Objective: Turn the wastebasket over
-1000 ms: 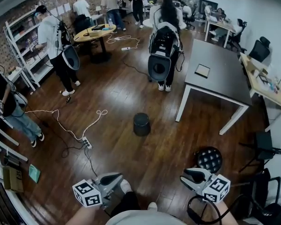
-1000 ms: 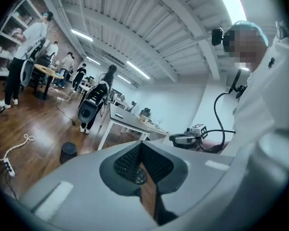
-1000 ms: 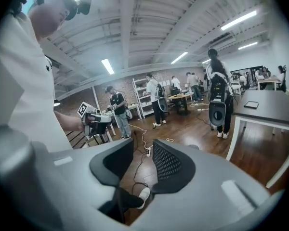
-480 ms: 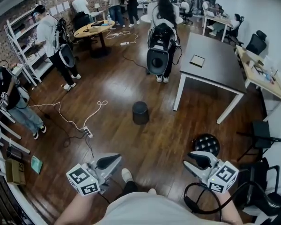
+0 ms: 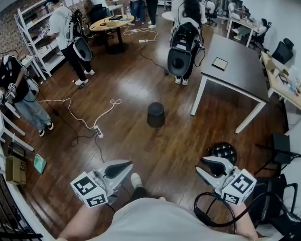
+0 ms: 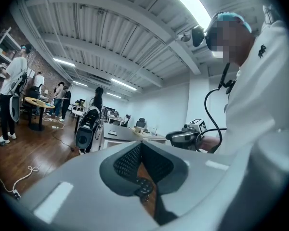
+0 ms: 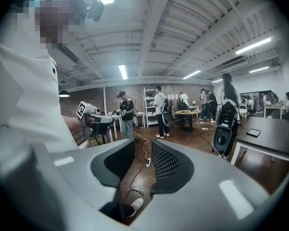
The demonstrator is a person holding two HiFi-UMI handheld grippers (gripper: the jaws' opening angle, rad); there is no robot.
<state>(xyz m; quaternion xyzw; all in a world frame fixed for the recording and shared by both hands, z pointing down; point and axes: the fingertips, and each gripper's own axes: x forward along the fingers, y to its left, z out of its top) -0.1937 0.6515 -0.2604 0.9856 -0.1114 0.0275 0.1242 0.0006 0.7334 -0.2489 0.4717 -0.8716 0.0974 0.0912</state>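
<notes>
Head view: the left gripper [image 5: 129, 163] and right gripper [image 5: 200, 164] are held side by side close to the person's body, pointing out over the wood floor [image 5: 135, 79]. The black wastebasket [image 5: 155, 114] stands on the floor ahead of both, well apart from them and roughly midway between the lines they point along.

Left gripper view: the jaws are pressed together with nothing in them. The right gripper shows off to its right, about level with it.

Right gripper view: the jaws stand apart and have just been closing a little, with nothing between them. Through the gap show bare floor, a power strip [image 7: 148, 162] and a shoe [image 7: 135, 205]. The left gripper shows off to its left.
</notes>
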